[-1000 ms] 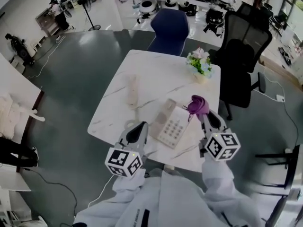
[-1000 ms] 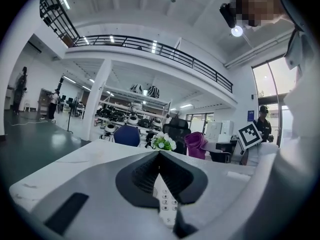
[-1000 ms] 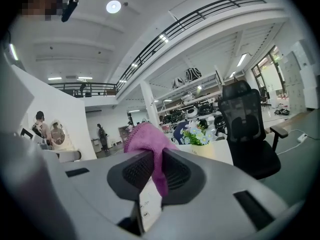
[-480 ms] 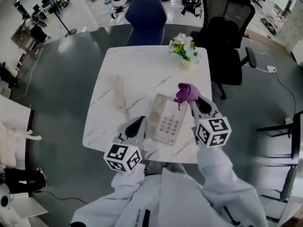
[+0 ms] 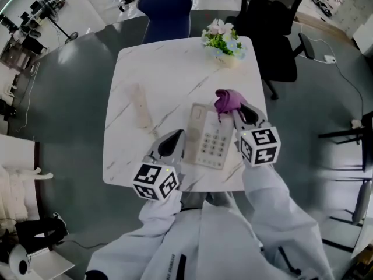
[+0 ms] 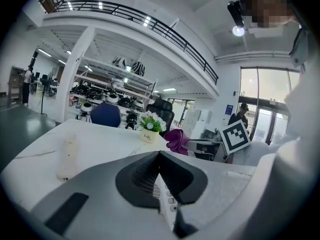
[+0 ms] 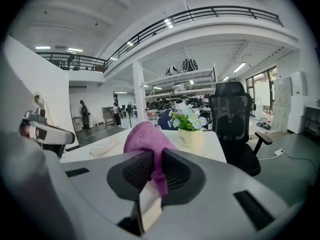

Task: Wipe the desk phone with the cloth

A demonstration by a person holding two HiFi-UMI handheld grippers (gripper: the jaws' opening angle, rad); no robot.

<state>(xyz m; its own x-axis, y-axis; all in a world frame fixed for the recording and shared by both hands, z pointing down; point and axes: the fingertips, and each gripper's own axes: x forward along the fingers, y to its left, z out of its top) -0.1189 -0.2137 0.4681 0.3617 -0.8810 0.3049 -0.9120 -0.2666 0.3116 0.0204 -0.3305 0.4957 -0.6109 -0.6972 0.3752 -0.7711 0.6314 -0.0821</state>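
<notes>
The beige desk phone (image 5: 211,140) lies on the white marble table (image 5: 157,74), with its handset along its left side. My right gripper (image 5: 235,113) is shut on a bunched purple cloth (image 5: 228,100), which hangs over the phone's far right corner. The right gripper view shows the cloth (image 7: 144,138) pinched between the jaws of the right gripper (image 7: 154,160). My left gripper (image 5: 175,139) is just left of the phone. Its jaws are shut with nothing between them, the left gripper (image 6: 159,155) over the keypad (image 6: 167,198).
A small pot of flowers (image 5: 224,41) stands at the table's far right edge. A cream cylindrical object (image 5: 140,106) lies on the left half. A blue chair (image 5: 165,6) and a black office chair (image 5: 273,32) stand beyond the table.
The head view has swung so the table sits higher and more square in the picture. Both grippers keep about the same places beside the phone, the cloth still in the right one.
</notes>
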